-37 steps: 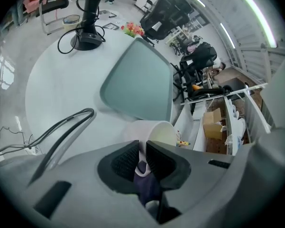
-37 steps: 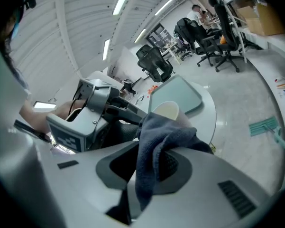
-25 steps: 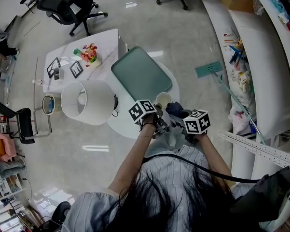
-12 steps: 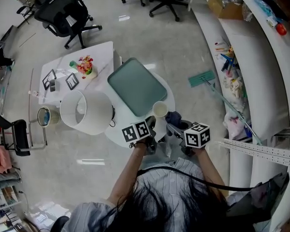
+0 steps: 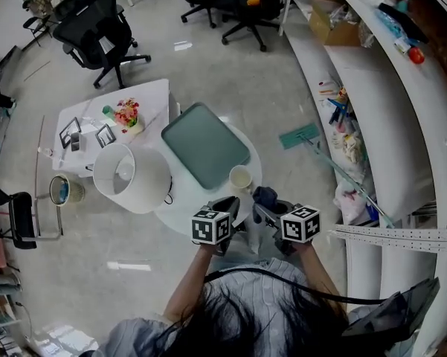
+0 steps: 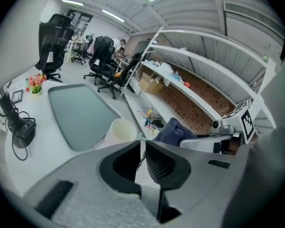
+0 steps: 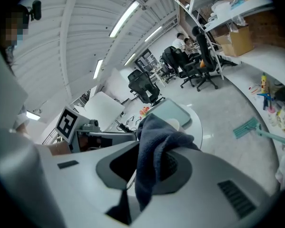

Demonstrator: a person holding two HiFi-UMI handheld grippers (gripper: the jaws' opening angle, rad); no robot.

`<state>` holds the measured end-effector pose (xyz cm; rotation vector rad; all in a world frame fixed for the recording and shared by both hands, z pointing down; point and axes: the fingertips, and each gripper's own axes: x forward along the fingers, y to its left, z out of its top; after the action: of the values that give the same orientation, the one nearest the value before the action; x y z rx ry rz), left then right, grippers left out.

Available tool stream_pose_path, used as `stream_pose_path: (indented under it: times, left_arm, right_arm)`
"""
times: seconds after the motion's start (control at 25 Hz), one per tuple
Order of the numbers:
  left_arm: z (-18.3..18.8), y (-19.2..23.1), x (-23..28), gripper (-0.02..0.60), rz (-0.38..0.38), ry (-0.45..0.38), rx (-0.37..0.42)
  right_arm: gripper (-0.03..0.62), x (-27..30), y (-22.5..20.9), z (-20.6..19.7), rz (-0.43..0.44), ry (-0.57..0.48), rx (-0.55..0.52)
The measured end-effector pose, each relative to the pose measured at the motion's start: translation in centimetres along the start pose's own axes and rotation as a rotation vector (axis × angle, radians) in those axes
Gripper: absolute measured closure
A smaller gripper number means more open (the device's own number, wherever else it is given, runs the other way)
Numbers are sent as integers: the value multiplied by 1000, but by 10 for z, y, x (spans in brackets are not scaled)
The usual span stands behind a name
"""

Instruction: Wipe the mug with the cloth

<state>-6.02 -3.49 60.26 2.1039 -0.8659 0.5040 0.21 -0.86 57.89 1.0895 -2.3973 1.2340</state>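
So the small cream mug is sitting upright on the round white table, right next to the near corner of the flat teal tray, and nothing is touching it. The left gripper is behind the mug on the person's side, pointing down at an angle toward it. In the left gripper view the mug shows up just past the jaw tips and a bit to the left, with a clear stretch of tabletop in between. Its jaws are pulled almost together with only a thin slit left, and there's nothing between them. The right gripper is clamped on a dark blue cloth. The fabric bunches up over the jaw tips and a tail of it hangs down between the jaws. From the head view that bundle of cloth is up in the air just to the right of the mug, near it but not touching as far as I can tell. In the right gripper view only a small bit of the mug's rim peeks out behind the cloth. The two grippers are side by side in front of the person, cloth one on the right. A big white lampshade stands on the left side of the table, well apart from the mug.
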Motion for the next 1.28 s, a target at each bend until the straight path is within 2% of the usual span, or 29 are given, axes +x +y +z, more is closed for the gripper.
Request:
stream_pose_path:
  times: [0.16, 0.48, 0.6, 0.84, 1.08, 1.28]
  left_arm:
    - [12, -13, -15, 534, -33, -54, 62]
    - [28, -30, -33, 534, 41, -131, 149]
    - [24, -46, -36, 534, 67, -162, 138]
    - [-6, -78, -36, 534, 124, -183, 113]
    - [-38, -112, -40, 534, 184, -210, 111]
    - [-64, -136, -46, 534, 209, -226, 61]
  right_arm:
    - [514, -5, 9, 10, 13, -7, -38]
    - [514, -17, 23, 16, 75, 2, -120]
    - [514, -29, 29, 6, 93, 17, -148]
    - [514, -61, 32, -23, 124, 35, -191]
    - [514, -102, 22, -48, 150, 28, -177]
    - [514, -126, 19, -67, 173, 37, -164]
